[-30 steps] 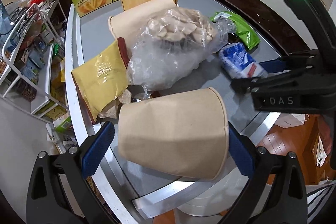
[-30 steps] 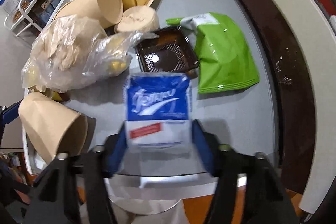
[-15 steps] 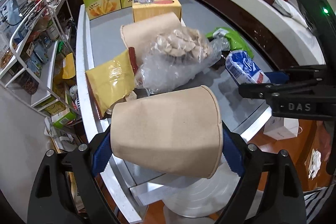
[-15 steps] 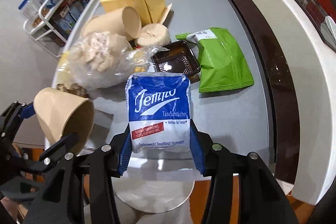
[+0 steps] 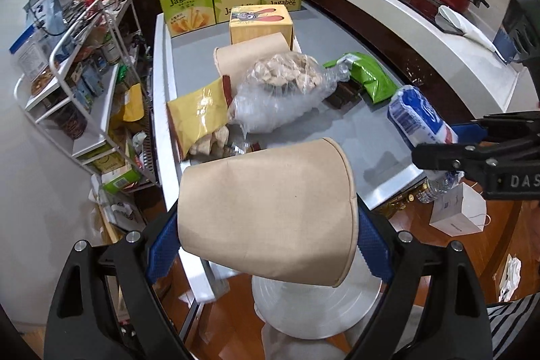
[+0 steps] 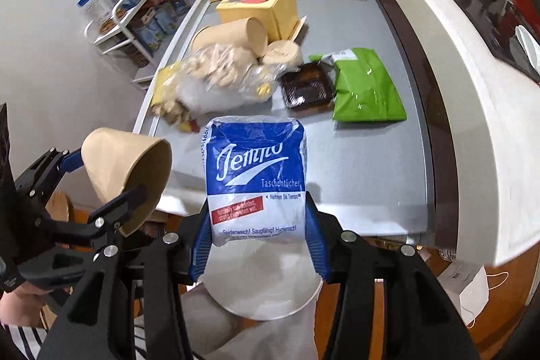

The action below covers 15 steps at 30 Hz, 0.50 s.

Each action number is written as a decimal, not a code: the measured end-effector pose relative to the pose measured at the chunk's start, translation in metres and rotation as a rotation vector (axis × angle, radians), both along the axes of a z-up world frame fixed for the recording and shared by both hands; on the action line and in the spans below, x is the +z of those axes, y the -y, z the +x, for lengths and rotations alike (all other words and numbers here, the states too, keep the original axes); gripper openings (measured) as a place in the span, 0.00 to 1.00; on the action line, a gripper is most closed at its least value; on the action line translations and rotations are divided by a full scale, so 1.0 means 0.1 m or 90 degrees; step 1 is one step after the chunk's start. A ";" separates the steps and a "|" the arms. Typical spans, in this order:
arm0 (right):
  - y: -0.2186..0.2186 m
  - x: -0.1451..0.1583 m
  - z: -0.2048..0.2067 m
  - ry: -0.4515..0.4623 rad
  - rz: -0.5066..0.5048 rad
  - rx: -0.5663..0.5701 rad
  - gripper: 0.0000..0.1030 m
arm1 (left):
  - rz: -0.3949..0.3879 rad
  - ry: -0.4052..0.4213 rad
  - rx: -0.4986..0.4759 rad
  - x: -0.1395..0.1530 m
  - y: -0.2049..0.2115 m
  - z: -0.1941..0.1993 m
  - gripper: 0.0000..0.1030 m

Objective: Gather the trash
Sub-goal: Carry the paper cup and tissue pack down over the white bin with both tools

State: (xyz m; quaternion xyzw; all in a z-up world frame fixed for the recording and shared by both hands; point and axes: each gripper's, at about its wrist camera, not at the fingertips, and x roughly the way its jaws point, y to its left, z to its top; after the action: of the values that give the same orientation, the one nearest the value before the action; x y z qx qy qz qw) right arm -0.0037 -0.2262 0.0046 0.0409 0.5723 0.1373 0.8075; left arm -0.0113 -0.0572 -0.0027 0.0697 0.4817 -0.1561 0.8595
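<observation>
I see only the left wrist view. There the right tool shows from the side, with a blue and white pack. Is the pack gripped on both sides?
Observer: Yes. In the right wrist view both blue pads of the right tool press on the lower sides of the tissue pack.
Operator: Is something hidden behind the clear plastic bag?
Observer: Yes, a small round brown tub sits beside the lying paper cup, in front of the yellow box.
Operator: Is anything inside the held cup in my left tool?
Observer: Its mouth faces the right camera; the part of the inside that shows looks bare.
</observation>
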 end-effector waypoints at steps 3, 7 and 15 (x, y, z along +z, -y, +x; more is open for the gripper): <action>-0.01 -0.04 -0.14 -0.012 -0.001 0.019 0.46 | 0.008 -0.008 0.004 -0.03 0.04 -0.15 0.87; -0.01 -0.17 -0.34 -0.039 0.002 0.039 0.46 | 0.022 -0.022 0.001 -0.12 0.11 -0.35 0.87; -0.02 -0.54 -0.62 -0.104 -0.016 0.075 0.46 | 0.034 -0.071 -0.001 -0.42 0.21 -0.65 0.87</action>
State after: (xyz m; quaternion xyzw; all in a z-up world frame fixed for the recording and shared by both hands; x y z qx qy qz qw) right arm -0.0659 -0.2246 -0.0495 0.0082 0.6392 0.1735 0.7491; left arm -0.0760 -0.0783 -0.0450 0.0844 0.5329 -0.1474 0.8289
